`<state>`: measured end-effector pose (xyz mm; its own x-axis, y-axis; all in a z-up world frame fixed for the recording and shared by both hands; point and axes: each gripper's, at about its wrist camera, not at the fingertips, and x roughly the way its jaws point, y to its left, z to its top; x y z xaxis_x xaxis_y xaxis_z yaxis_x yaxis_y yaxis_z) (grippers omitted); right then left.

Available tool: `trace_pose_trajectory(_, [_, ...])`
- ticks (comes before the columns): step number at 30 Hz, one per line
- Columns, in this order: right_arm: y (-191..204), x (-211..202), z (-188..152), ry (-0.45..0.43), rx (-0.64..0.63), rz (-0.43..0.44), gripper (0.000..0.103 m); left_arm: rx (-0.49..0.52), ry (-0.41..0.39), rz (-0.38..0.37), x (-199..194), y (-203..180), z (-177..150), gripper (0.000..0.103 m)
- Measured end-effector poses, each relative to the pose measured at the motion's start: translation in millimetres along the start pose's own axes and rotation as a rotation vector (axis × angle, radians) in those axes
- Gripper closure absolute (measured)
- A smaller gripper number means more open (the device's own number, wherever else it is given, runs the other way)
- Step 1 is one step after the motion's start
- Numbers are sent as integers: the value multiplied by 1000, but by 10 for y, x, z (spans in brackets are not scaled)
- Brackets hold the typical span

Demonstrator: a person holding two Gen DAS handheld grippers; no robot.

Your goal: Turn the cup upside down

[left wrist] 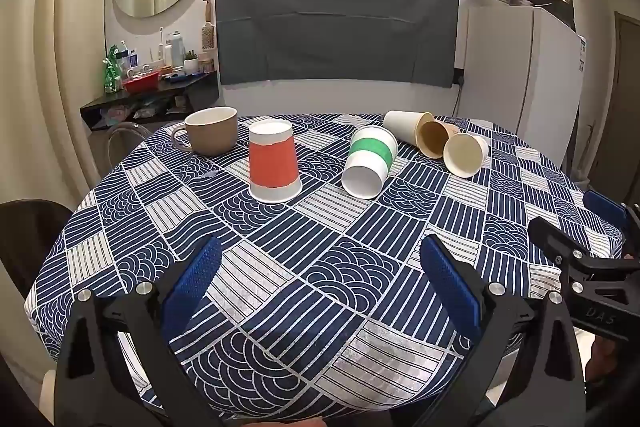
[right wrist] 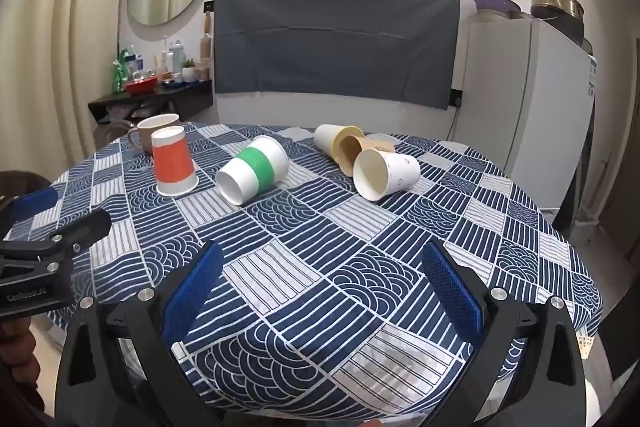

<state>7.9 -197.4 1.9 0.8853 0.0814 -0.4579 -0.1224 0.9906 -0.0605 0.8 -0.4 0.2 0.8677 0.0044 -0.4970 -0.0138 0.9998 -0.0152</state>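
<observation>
An orange-banded paper cup (left wrist: 274,163) (right wrist: 173,161) stands upside down on the patterned tablecloth (left wrist: 320,267). A green-banded cup (left wrist: 370,161) (right wrist: 253,169) lies on its side, mouth toward me. Three more paper cups lie on their sides further right: a cream one (left wrist: 406,131) (right wrist: 334,142), a brown-lined one (left wrist: 434,139) (right wrist: 352,153) and a white one (left wrist: 466,154) (right wrist: 386,174). My left gripper (left wrist: 320,267) is open and empty near the table's front. My right gripper (right wrist: 320,267) is open and empty too; it also shows in the left wrist view (left wrist: 576,231).
A brown ceramic mug (left wrist: 212,135) (right wrist: 154,133) stands upright at the back left of the table. A covered screen (left wrist: 336,23) hangs on the wall behind. A white fridge (left wrist: 520,75) stands right, a cluttered shelf (left wrist: 152,87) left. A chair back (left wrist: 28,239) is by the left edge.
</observation>
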Motion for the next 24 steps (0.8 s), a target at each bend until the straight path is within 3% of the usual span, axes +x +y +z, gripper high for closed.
trace_pose_trajectory(24, [0, 58, -7, 22, 3, 27, 8, 22, 12, 0, 58, -45, -31, 6])
